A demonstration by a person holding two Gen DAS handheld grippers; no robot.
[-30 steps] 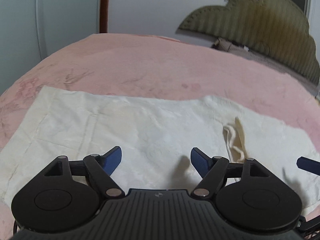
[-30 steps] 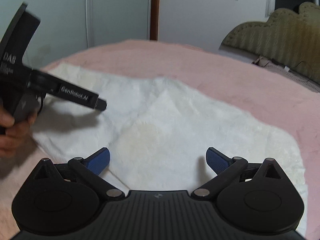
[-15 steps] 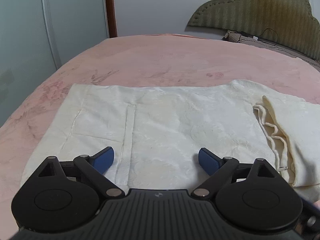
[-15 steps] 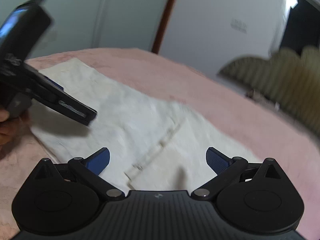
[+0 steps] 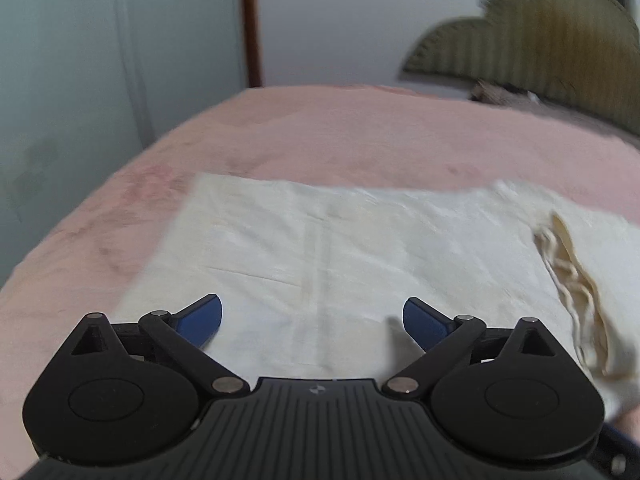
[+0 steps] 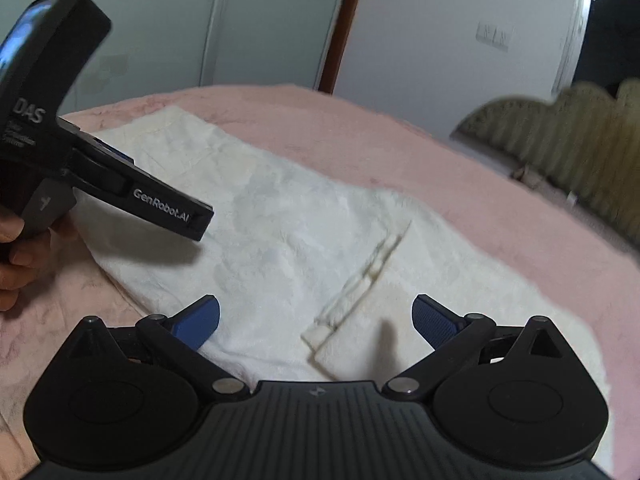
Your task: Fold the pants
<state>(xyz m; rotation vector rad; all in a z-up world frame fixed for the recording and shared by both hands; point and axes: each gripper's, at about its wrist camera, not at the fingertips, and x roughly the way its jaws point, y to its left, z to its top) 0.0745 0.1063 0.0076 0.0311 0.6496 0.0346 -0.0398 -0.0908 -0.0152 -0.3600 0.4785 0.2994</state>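
Cream pants point(image 5: 352, 248) lie flat and folded on a pink bed point(image 5: 360, 136). Their layered hem edges point(image 5: 572, 280) sit at the right in the left wrist view. My left gripper point(image 5: 312, 320) hovers over the near edge of the cloth, its jaws opening wide with nothing between the blue pads. In the right wrist view the same pants point(image 6: 288, 248) stretch away to the left, with a folded hem edge point(image 6: 360, 292) just ahead. My right gripper point(image 6: 316, 320) is open above that edge, holding nothing. The left gripper's black body point(image 6: 100, 172) shows at the left, held by a hand point(image 6: 16, 256).
A padded olive headboard point(image 5: 532, 40) stands at the back right, with some dark things at its foot. Pale wardrobe doors point(image 5: 100, 52) and a white wall rise behind the bed. The pink cover point(image 6: 480, 184) runs on beyond the pants.
The left gripper's jaws have spread wider and its view has swung across the pants, showing the hem fold at the right. The right gripper rolled and shifted, so the hem edge now lies just ahead.
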